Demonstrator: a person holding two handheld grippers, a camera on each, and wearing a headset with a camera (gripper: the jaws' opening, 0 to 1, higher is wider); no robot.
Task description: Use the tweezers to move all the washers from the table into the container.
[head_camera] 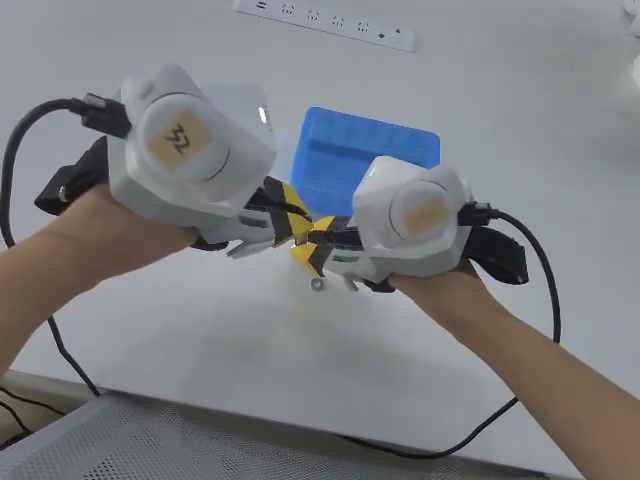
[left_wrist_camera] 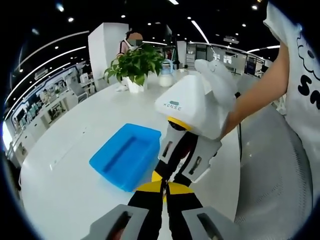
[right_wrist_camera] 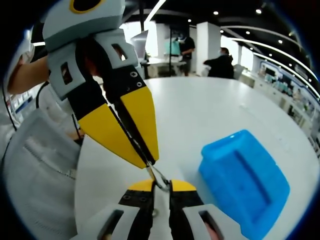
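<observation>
the two grippers meet tip to tip over a smooth white table (head_camera: 300,350), each a glossy white moulded shell with black arms ending in wedge-shaped yellow tips. in the right gripper view the left gripper (right_wrist_camera: 149,156) comes in from the upper left, its two yellow wedges pressed flat together with only a dark seam between them, clamped on the tweezers (right_wrist_camera: 159,176), a thin strip of bright metal that pokes out from the point of the wedges. the free end of that strip runs down into the right gripper (right_wrist_camera: 161,188), whose rounded yellow tips are drawn in against it from both sides, so both pairs of jaws pinch the same tool. one washer (head_camera: 317,285), a small grey metal ring, lies flat on the table just under the meeting tips in the head view. the container (head_camera: 365,160), a shallow rectangular tray of translucent blue plastic with rounded corners and a raised rim, sits on the table just behind the grippers, apart from the washer. a left hand (head_camera: 110,225) wraps the left gripper's body and a right hand (head_camera: 440,285) holds the other from below. a black cable (head_camera: 545,290) loops from the right gripper's rear, and a long white power strip (head_camera: 325,22) lies at the table's far edge.
</observation>
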